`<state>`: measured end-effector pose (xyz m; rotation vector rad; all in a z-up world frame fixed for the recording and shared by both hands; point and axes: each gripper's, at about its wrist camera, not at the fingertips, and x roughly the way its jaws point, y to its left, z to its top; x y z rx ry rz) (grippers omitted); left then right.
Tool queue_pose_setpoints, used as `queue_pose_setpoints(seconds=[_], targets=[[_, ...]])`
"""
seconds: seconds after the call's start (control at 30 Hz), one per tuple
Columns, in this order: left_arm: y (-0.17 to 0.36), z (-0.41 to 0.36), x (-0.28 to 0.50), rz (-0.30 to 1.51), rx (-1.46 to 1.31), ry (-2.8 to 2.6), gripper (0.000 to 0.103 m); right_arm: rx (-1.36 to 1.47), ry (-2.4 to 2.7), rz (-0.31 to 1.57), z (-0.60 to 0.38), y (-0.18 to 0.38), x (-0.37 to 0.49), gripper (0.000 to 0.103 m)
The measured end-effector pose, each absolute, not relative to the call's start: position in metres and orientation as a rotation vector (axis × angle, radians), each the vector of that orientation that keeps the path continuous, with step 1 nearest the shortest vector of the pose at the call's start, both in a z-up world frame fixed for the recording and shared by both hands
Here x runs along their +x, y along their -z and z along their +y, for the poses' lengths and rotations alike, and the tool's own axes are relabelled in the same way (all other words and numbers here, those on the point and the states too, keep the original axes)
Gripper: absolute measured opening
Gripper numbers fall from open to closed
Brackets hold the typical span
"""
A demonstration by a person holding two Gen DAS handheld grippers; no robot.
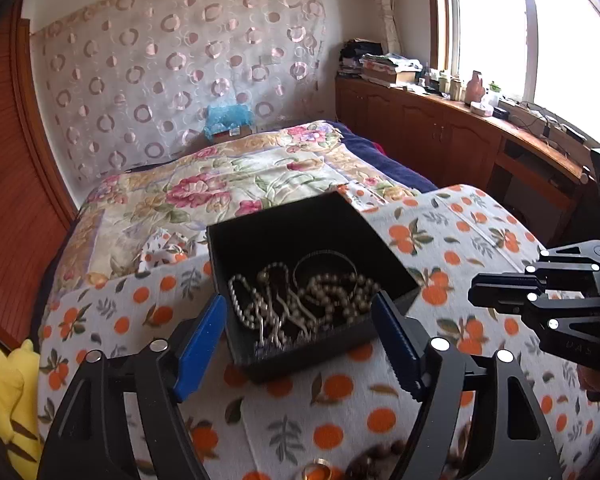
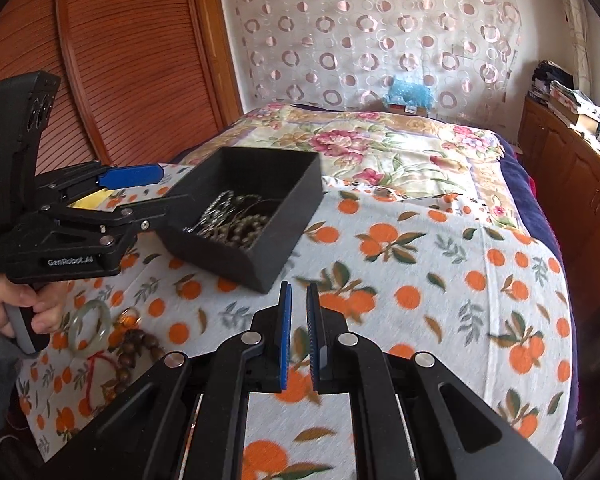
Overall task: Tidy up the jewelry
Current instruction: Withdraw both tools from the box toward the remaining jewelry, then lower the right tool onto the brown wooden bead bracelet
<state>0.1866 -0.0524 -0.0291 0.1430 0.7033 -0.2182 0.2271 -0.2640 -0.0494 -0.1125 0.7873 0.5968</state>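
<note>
A black open box [image 1: 312, 232] [image 2: 260, 172] sits on the orange-print cloth [image 2: 420, 280] on the bed. It holds tangled pearl strands [image 1: 332, 296] [image 2: 236, 224] and a thin bangle [image 1: 324, 258]. My left gripper [image 1: 300, 300] [image 2: 172, 186] is open, its blue pads straddling the box's near corner without pressing it. My right gripper [image 2: 299, 292] [image 1: 476, 288] is shut on nothing, just right of the box above the cloth. Loose on the cloth near the left hand lie a green jade bangle [image 2: 90, 328], wooden beads [image 2: 136, 344] [image 1: 376, 456] and a gold ring [image 1: 318, 472].
A person's hand [image 2: 4, 300] grips the left tool's handle. A floral quilt [image 1: 220, 184] covers the bed beyond the cloth. A yellow plush toy [image 1: 8, 400] lies at the bed's left edge. Wooden cabinets [image 1: 440, 120] with clutter line the right; a wardrobe door [image 2: 120, 60] stands left.
</note>
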Motion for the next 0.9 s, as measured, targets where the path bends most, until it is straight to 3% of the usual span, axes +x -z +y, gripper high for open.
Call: queue_pose_setpoints(seconds=[0.37, 0.53, 0.9], targets=[[0.05, -0.023, 0.13, 0.747, 0.107, 0.223, 0.081, -0.156, -0.702, 0.794, -0.23, 0.059, 0.188, 0.009], [0.065, -0.012, 0.109, 0.787, 0.092, 0.221, 0.081, -0.191, -0.732, 0.809, -0.213, 0.067, 0.175, 0.021], [0.081, 0.008, 0.082, 0.828, 0.047, 0.206, 0.087, -0.292, -0.759, 0.857, -0.187, 0.086, 0.161, 0.021]])
